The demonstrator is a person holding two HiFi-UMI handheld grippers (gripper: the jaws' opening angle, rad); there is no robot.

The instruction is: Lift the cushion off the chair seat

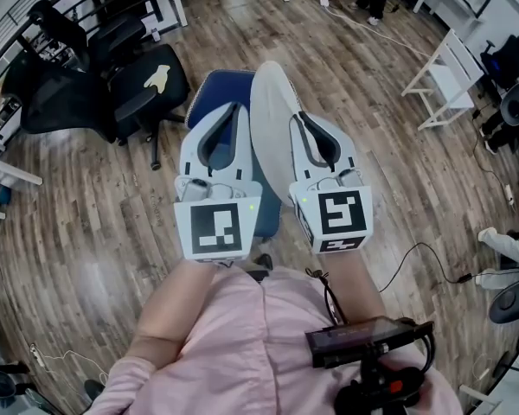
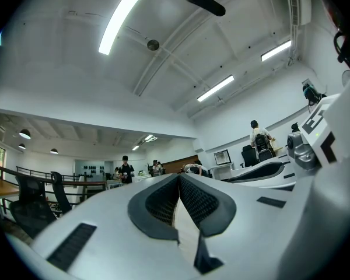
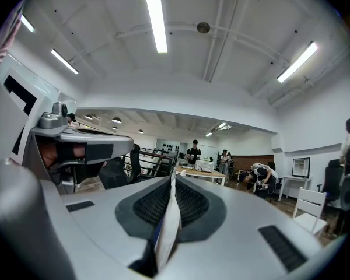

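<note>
A pale oval cushion stands on edge above the blue chair seat, between my two grippers. My left gripper is to its left, over the seat, and my right gripper is against its right side. In the left gripper view the jaws are closed on a cream strip of the cushion. The right gripper view shows my right gripper pinching a thin white fold with a blue edge, the cushion. Both grippers point up towards the ceiling.
Black office chairs stand on the wooden floor at the left. A white rack is at the right, with cables on the floor near it. Several people stand at desks far off.
</note>
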